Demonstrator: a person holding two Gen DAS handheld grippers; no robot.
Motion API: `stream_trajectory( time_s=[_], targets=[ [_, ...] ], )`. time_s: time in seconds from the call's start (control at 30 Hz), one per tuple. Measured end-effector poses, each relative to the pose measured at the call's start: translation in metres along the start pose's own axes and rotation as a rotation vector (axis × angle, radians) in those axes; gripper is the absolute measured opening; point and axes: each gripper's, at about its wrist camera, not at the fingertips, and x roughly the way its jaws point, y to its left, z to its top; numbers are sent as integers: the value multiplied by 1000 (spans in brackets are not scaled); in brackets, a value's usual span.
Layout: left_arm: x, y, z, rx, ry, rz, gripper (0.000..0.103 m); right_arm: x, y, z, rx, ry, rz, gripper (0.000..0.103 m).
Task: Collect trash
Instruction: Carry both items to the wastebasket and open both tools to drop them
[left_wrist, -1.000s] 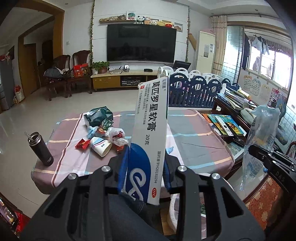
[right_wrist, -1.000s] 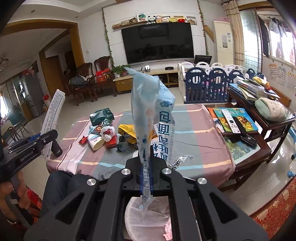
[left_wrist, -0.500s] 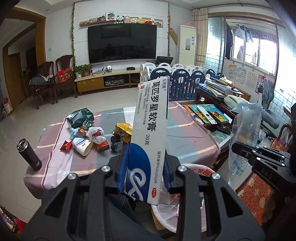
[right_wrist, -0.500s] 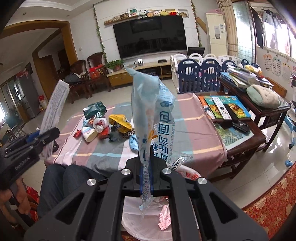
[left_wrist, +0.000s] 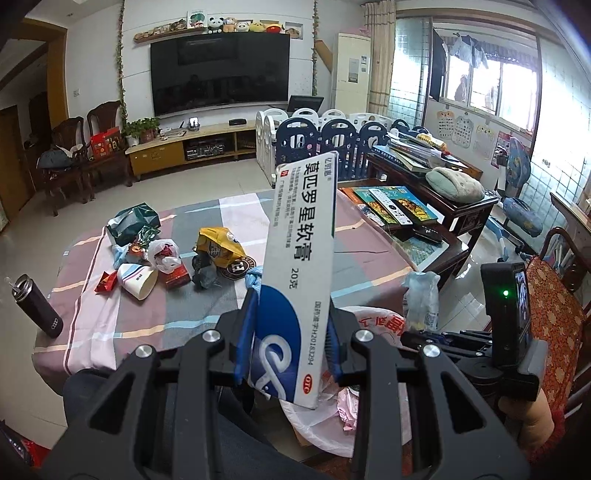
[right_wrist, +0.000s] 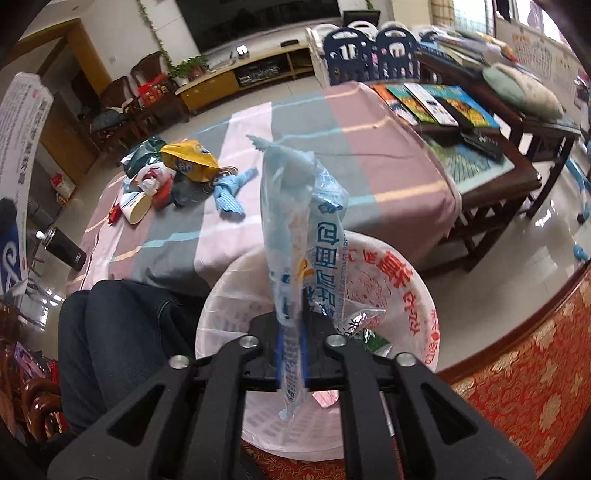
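My left gripper (left_wrist: 291, 347) is shut on a white and blue ointment box (left_wrist: 301, 258), held upright above the near table edge. My right gripper (right_wrist: 291, 350) is shut on a clear blue bread bag (right_wrist: 303, 236) and holds it over the white bag-lined trash bin (right_wrist: 413, 295). The bin (left_wrist: 384, 325) and the right gripper with the bag (left_wrist: 421, 299) also show in the left wrist view. More trash lies on the striped tablecloth (left_wrist: 369, 254): a yellow bag (left_wrist: 218, 247), a paper cup (left_wrist: 138, 280), a green bag (left_wrist: 133, 221), a blue cloth (right_wrist: 229, 192).
A black flask (left_wrist: 37, 306) stands at the table's left corner. A dark wooden side table (left_wrist: 436, 206) with books and remotes stands to the right. My knees (right_wrist: 122, 332) are by the bin. A red patterned chair cushion (right_wrist: 517, 369) is at right.
The right gripper has tilted down and moved over the trash bin with the bread bag. The left gripper has swung right and lowered slightly, still holding the box.
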Motion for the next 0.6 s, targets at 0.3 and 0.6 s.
stream_trajectory(
  time_s=[0.3, 0.6],
  targets=[
    [10, -9, -5, 19, 29, -31, 34, -35, -32, 15, 126, -102, -26, 59],
    [50, -34, -15, 94, 171, -177, 34, -71, -34, 25, 139, -204, -50, 64]
  ],
)
